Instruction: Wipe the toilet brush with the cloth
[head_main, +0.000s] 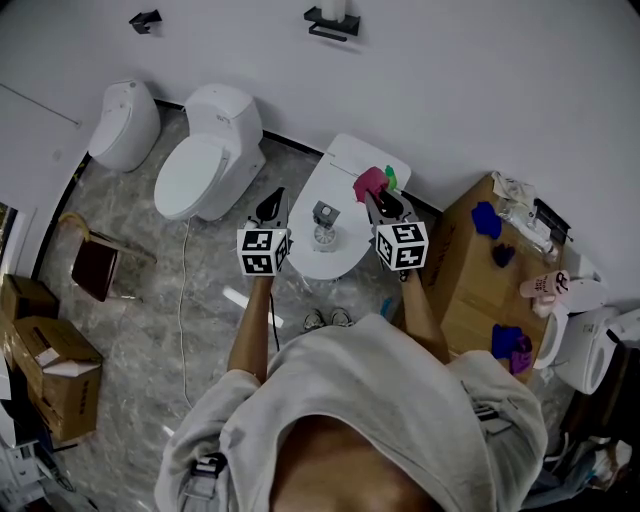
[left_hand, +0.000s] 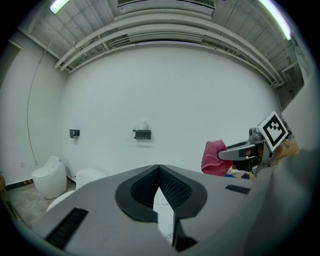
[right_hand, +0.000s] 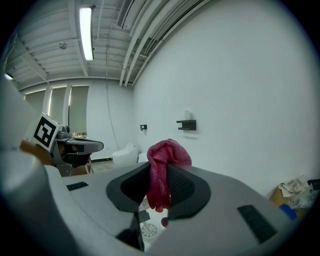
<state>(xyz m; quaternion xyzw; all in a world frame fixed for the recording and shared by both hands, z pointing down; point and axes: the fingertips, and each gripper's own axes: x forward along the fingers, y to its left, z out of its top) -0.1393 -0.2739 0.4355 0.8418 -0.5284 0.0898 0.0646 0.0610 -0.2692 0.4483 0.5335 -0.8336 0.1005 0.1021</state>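
The right tongs (head_main: 378, 200) are gripping the cloth (head_main: 369, 184) beside the toilet brush (head_main: 323, 228), seemingly for wiping, while the left tongs (head_main: 271, 205) are hovering clenched, empty.

There are two hand-held grippers (head_main: 272, 202) (head_main: 380, 203), one pink cloth (head_main: 370, 183) and one toilet brush (head_main: 324, 228). Three white toilets (head_main: 125, 125) (head_main: 205, 165) (head_main: 345, 175) line the wall. Two black wall brackets (head_main: 145, 19) (head_main: 330, 24) and two cardboard boxes (head_main: 25, 297) (head_main: 60, 378) show at the left.

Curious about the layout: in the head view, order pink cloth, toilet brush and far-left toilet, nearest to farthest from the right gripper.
1. pink cloth, in the fingers of the right gripper.
2. toilet brush, just left.
3. far-left toilet, by the wall.
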